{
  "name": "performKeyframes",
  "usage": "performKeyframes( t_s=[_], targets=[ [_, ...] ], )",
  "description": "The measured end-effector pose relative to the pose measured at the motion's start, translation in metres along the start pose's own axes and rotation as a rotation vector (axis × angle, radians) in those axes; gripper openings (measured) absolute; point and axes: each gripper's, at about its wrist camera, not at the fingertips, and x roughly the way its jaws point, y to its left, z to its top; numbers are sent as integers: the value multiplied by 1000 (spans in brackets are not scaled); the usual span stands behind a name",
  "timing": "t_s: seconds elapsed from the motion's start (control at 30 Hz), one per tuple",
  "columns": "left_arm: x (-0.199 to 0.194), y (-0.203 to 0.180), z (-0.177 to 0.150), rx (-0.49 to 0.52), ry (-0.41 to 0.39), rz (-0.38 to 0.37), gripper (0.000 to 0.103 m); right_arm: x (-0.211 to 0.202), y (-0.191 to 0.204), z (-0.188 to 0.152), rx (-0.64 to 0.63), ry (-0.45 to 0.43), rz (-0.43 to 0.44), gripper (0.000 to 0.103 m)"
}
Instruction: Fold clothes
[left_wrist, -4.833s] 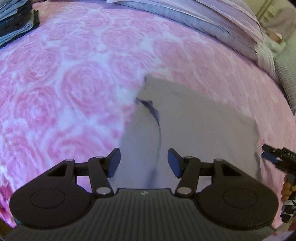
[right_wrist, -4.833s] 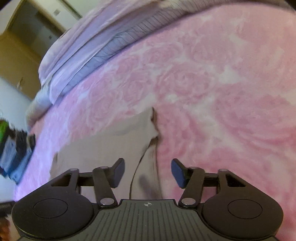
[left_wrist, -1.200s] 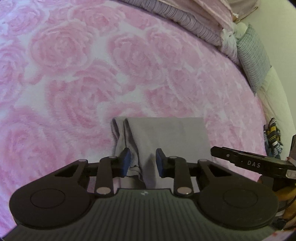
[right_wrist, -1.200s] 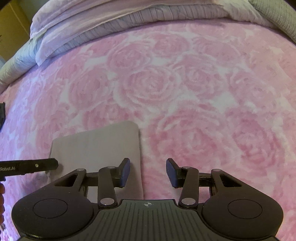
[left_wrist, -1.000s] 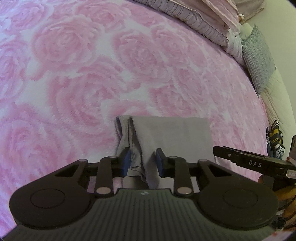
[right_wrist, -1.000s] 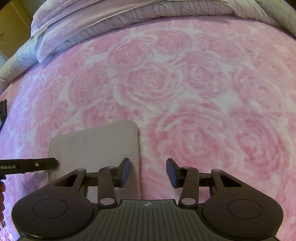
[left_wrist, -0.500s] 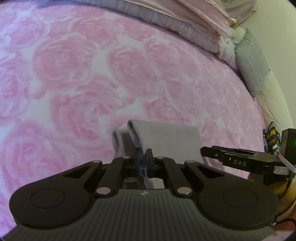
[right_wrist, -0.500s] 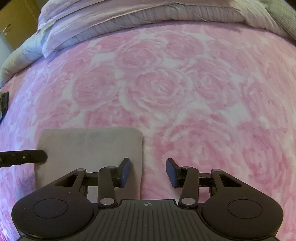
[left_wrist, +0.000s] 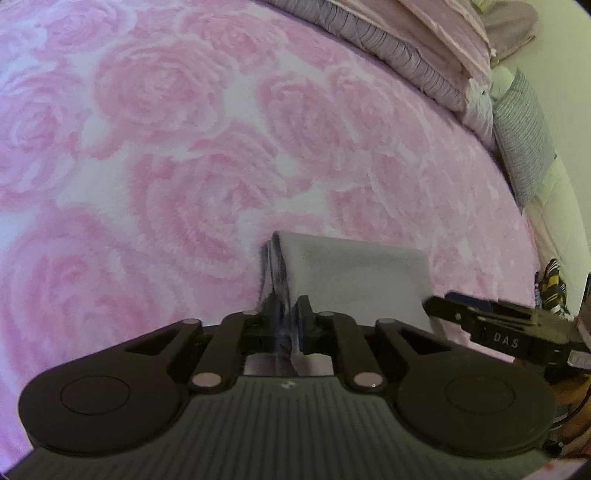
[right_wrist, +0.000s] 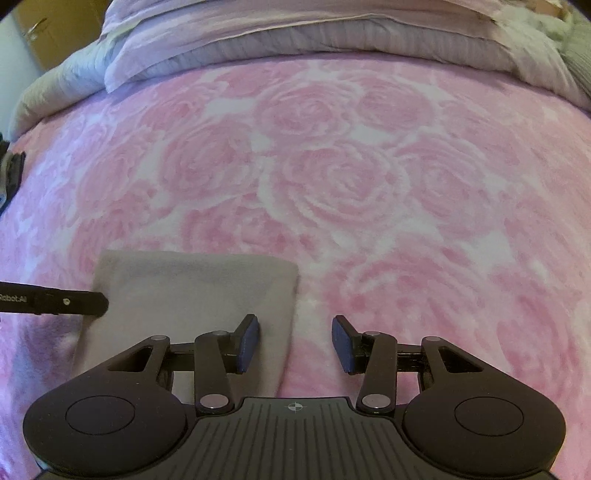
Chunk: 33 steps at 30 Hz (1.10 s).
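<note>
A folded grey garment (right_wrist: 192, 291) lies on a pink rose-patterned blanket (right_wrist: 351, 192), at about 8 o'clock in the right wrist view. The left gripper (left_wrist: 287, 325) is clamped on the garment's layered left edge, its jaws having eased slightly apart with the cloth pinched between them. The right gripper (right_wrist: 295, 345) has its jaws apart over the garment's right edge, gripping nothing. Striped pillows (left_wrist: 424, 70) and a grey cushion (left_wrist: 524, 136) sit at 1 to 2 o'clock in the left view.
</note>
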Motion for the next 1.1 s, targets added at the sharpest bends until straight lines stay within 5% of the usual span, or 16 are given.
performKeyframes(
  t_s=[0.2, 0.43, 0.8, 0.9, 1.1],
  targets=[
    [-49, -2, -47, -22, 34, -10, 10, -57, -4, -48, 10, 13, 14, 42],
    [-66, -22, -123, 0, 169, -17, 10, -105, 34, -126, -174, 67, 71, 41],
    [-60, -25, -142, -15, 155, 36, 10, -106, 71, -165, -453, 1, 23, 40],
    [-60, -25, -145, -14, 129, 31, 1, -100, 75, -168, -533, -11, 10, 4],
    [-103, -26, -149, 14, -37, 42, 0, -108, 79, -172, -557, -55, 26, 0]
  ],
)
